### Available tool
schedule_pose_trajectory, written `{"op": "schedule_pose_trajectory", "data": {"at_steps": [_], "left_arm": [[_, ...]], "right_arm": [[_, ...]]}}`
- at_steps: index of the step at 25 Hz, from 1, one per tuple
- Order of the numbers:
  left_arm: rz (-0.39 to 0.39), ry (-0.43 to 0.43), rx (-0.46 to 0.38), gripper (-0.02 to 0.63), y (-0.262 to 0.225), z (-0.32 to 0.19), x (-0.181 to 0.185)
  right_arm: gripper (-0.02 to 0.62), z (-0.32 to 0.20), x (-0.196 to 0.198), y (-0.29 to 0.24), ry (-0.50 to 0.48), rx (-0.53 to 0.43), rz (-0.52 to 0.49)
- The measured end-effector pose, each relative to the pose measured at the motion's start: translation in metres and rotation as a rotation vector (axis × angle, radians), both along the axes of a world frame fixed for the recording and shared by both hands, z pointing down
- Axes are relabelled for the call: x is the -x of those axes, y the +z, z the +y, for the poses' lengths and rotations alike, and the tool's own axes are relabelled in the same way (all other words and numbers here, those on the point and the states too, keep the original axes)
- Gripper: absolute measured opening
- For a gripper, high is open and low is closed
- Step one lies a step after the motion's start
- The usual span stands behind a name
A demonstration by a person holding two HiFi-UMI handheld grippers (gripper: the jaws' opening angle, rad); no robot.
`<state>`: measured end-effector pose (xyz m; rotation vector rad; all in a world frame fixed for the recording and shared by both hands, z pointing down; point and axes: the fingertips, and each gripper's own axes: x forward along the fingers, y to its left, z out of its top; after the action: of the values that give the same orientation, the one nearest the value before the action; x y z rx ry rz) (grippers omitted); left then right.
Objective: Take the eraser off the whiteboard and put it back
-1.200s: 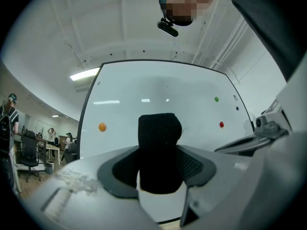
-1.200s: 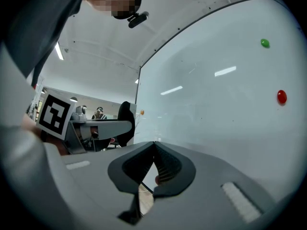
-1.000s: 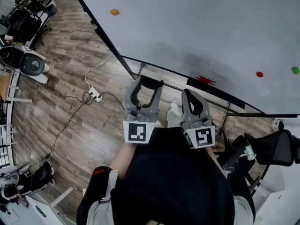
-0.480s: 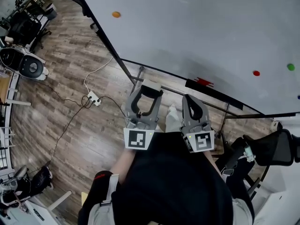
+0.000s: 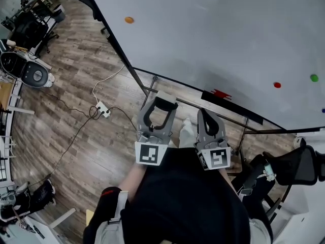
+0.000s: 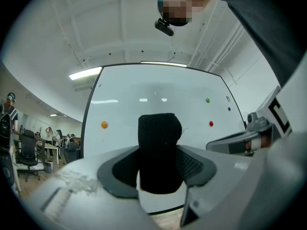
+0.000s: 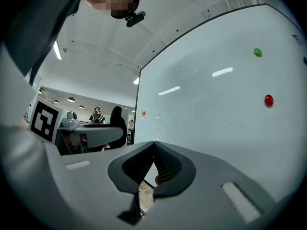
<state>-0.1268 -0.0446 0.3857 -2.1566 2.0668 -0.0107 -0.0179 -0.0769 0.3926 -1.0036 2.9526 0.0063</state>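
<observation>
While left gripper (image 6: 158, 166) fingers (image 6: 191, 164) clamp the eraser (image 6: 159, 138), its long axis upright | right gripper (image 7: 154, 166) fingers (image 7: 169, 167) closed, empty

Far: whiteboard (image 5: 213, 29) closes the whole front.
Left: open floor (image 5: 66, 75); power strip (image 5: 103, 107) lies low.
Right: chair (image 5: 297, 161) stands close.

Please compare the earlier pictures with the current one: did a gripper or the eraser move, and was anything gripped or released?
Nothing visibly changed. The left gripper still holds the black eraser between its jaws. The right gripper stays shut and empty. Both remain in front of the whiteboard. Only the head view itself shifted slightly.
</observation>
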Motion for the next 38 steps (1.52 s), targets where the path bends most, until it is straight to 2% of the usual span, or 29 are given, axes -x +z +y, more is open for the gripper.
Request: {"op": "schedule_pose_trajectory", "data": {"at_steps": [9, 13, 27, 31, 38], "left_arm": [[-0.06, 0.037, -0.034, 0.229, -0.014, -0.02, -0.009], [-0.043, 0.046, -0.027, 0.229, -0.016, -0.034, -0.013], [-0.078, 0.125, -0.087, 0.229, -0.036, -0.089, -0.039], [-0.061, 0.136, -0.07, 0.229, -0.036, -0.102, -0.041], [-0.087, 0.152, -0.085, 0.229, -0.043, -0.122, -0.043]], "right_arm": [[0.002, -0.012, -0.01, 0.01, 0.025, 0.012, -0.012], [0.002, -0.022, -0.011, 0.004, 0.03, 0.002, -0.001], [0.002, -0.057, -0.028, 0.007, 0.09, 0.012, 0.002], [0.002, -0.065, -0.033, 0.007, 0.108, 0.014, 0.005], [0.002, -0.078, -0.036, 0.006, 0.124, 0.008, 0.016]]}}
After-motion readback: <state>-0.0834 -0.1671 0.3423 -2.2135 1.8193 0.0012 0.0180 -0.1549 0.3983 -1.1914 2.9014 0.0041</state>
